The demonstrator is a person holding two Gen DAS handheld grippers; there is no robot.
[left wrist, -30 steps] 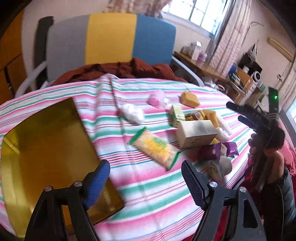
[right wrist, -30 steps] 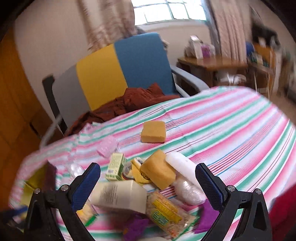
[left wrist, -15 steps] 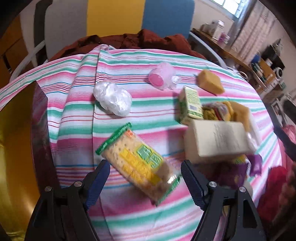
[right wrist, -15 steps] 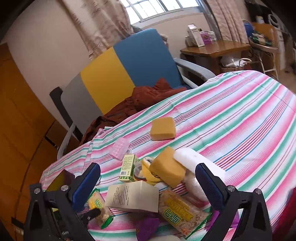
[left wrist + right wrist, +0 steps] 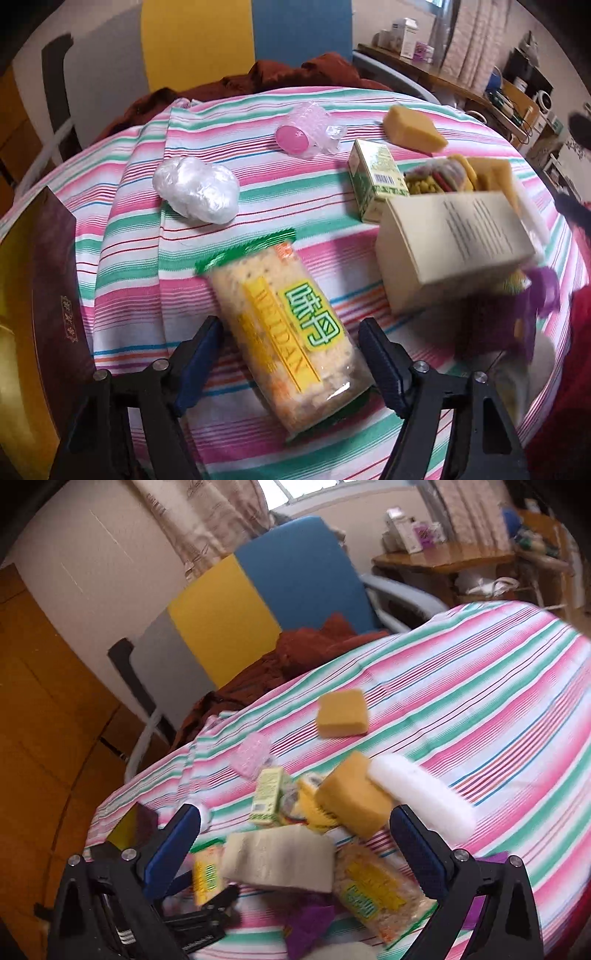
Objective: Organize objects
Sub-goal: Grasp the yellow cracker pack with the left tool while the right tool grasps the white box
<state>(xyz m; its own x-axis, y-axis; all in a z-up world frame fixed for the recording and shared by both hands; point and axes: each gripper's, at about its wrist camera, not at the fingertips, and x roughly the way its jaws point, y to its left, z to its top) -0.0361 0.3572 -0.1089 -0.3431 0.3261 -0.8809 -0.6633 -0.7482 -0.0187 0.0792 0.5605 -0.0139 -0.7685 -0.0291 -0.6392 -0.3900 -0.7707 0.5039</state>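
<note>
A clear cracker packet (image 5: 291,325) with a green and yellow label lies on the striped tablecloth (image 5: 140,258). My left gripper (image 5: 290,360) is open, low over the cloth, with one blue finger on each side of the packet's near half. From the right wrist view the same packet (image 5: 207,875) shows at lower left, with the left gripper's black frame beside it. My right gripper (image 5: 295,849) is open and hovers above a pile: a beige box (image 5: 277,856), a second cracker packet (image 5: 376,890) and a yellow sponge (image 5: 351,801). Nothing sits between its pads.
A dark red box with a gold inside (image 5: 51,295) stands at the left. A white plastic wad (image 5: 195,194), pink roll (image 5: 306,133), green carton (image 5: 376,177), another sponge (image 5: 413,129), white foam roll (image 5: 421,797) and purple wrapper (image 5: 310,923) lie around. A chair (image 5: 258,602) stands behind.
My left gripper has swung right from the gold box and come down over the cracker packet, which now lies between its fingers. The right gripper has shifted slightly above the pile.
</note>
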